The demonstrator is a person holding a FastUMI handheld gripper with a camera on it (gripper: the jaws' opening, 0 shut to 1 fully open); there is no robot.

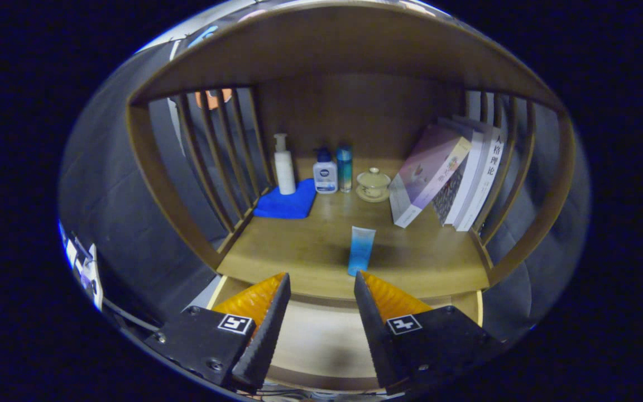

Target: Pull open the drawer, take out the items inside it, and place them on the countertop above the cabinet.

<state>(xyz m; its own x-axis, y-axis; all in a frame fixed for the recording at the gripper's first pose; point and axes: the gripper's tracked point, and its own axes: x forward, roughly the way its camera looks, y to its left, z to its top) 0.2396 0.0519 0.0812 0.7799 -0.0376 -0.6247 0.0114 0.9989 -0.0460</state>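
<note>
My gripper [321, 279] is open, with nothing between its fingers. Below the fingers lies the pulled-out drawer [321, 340], its pale floor bare where it shows. Just ahead of the fingers runs the front edge of the wooden countertop [299, 245]. A blue tube [361, 250] lies flat on that countertop, a little beyond the right fingertip, its near end close to the edge.
At the back of the countertop stand a white pump bottle [284, 166], a small white bottle [325, 174], a slim blue bottle [344, 167] and a lidded cup on a saucer [373, 184]. A blue cloth [288, 204] lies back left. Several books [455, 173] lean at the right. Slatted wooden sides [215, 156] flank the shelf.
</note>
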